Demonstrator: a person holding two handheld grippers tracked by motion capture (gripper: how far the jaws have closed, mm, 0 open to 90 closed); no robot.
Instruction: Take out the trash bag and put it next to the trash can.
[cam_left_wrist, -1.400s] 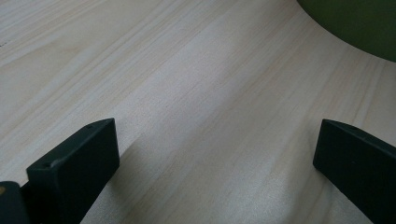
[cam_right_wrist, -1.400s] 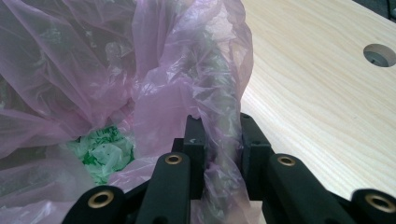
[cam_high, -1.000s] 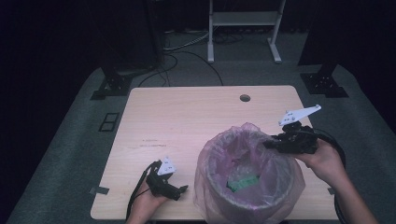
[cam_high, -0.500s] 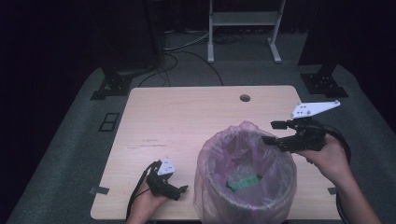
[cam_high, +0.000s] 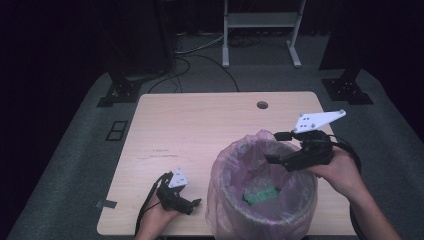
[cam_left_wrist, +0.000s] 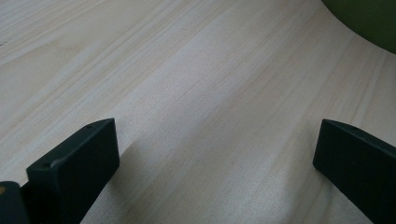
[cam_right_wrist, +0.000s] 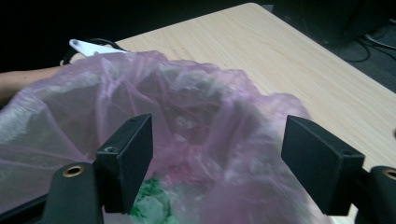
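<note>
The right gripper (cam_high: 279, 148) has just spread its jaws, letting go of the pink bag (cam_high: 260, 200) lining the bin on the desk (cam_high: 200, 130); the left gripper (cam_high: 192, 204) rests spread beside it.

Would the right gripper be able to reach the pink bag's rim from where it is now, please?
Probably yes. The right gripper hangs with open jaws just over the far-right rim of the pink bag lining the bin, and nothing lies between jaws and plastic. The jaws have just been opening, with nothing pinched between them.

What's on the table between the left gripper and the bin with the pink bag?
Nothing. In the high view only bare table separates the left gripper from the pink bag on the bin.
</note>
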